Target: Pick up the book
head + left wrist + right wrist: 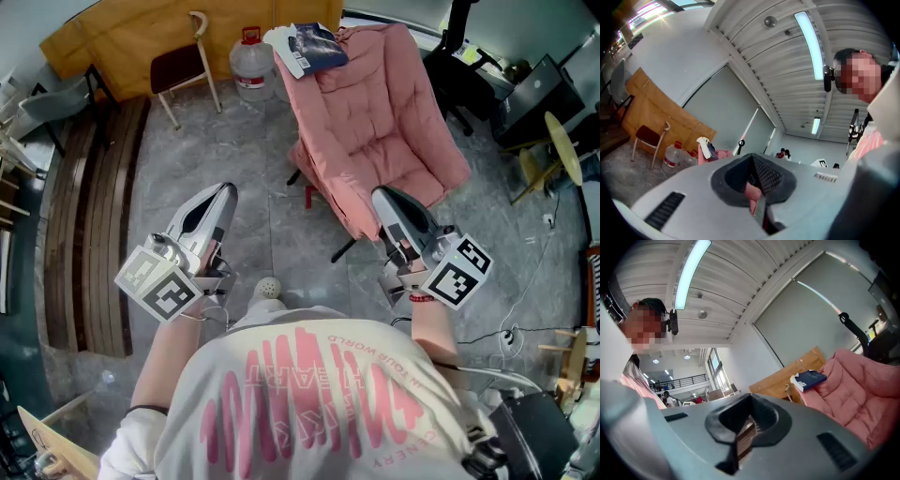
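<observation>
Head view: book atop pink chair

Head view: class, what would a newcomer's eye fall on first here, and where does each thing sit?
The big pink chair fills the upper middle, with a dark blue book lying on the top of its backrest. In the foreground the left gripper and right gripper point toward it, both shut and empty. A water bottle stands on the floor left of the chair.
</observation>
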A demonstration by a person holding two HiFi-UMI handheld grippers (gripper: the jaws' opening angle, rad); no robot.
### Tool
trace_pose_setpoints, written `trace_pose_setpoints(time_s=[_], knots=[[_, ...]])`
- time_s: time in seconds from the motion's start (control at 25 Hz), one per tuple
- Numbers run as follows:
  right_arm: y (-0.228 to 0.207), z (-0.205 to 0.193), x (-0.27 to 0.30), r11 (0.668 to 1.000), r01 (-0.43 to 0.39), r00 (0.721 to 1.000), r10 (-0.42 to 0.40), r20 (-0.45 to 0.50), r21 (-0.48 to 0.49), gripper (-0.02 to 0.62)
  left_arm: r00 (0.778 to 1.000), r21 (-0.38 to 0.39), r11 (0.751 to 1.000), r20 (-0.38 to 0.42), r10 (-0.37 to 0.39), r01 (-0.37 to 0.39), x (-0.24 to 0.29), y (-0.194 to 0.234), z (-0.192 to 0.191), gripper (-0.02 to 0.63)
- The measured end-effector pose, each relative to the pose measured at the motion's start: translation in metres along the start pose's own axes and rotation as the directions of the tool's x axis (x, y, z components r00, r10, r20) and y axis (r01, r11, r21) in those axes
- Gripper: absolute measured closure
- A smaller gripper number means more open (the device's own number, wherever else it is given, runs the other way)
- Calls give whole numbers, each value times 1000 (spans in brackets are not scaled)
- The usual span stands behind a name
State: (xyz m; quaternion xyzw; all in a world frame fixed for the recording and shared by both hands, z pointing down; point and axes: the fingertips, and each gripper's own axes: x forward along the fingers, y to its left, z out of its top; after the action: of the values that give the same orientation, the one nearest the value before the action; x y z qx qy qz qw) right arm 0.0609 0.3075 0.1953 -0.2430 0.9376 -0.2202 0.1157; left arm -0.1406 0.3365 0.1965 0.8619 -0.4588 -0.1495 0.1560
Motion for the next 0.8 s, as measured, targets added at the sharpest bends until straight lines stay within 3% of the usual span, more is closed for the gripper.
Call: trace_pose_setpoints(time_s=[0.8], knots=[[-21, 2, 24, 1000, -2, 1000, 2, -20, 27, 588, 1000, -5, 1000, -2, -6, 6, 20, 16, 11, 597]])
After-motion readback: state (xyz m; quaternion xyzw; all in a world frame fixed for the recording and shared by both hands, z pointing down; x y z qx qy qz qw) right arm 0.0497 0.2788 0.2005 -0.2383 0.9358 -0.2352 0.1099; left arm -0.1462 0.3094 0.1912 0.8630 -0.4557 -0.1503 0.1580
